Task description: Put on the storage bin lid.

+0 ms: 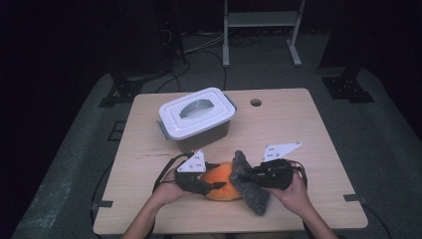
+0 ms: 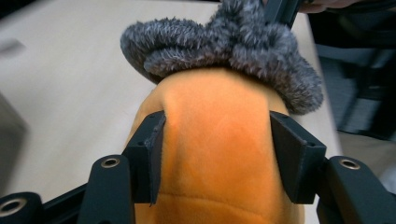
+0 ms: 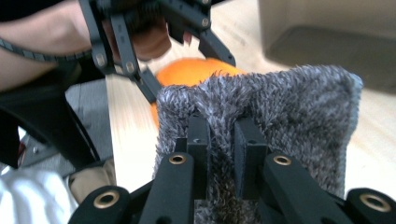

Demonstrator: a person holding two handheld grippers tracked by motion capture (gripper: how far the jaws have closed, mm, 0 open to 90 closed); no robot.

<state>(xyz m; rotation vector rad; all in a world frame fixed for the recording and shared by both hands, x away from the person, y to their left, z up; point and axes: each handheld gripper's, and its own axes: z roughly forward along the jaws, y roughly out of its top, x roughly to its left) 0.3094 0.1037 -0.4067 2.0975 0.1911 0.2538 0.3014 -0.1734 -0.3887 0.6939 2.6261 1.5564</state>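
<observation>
Soft orange plush ball [image 1: 221, 180] near table's front edge, well in front of lidded white plastic box [image 1: 196, 118]. Left gripper [image 2: 217, 156] clamps plush ball; right gripper [image 3: 220, 156] pinches fuzzy grey cloth [image 3: 280, 112] draped on it. Risk: thin pinch slips from pile; plush squirts out from squeeze.

In the left gripper view the orange plush [image 2: 219, 154] runs off the bottom edge, and the grey fuzzy cloth [image 2: 233, 46] draped over its far end hides that end and is cut by the top edge. In the right gripper view the cloth [image 3: 280, 107] covers most of the plush [image 3: 191, 72], and the container [image 3: 327, 37] behind is blurred and cropped. In the high view, the left gripper [image 1: 209, 181] conceals part of the plush.
</observation>
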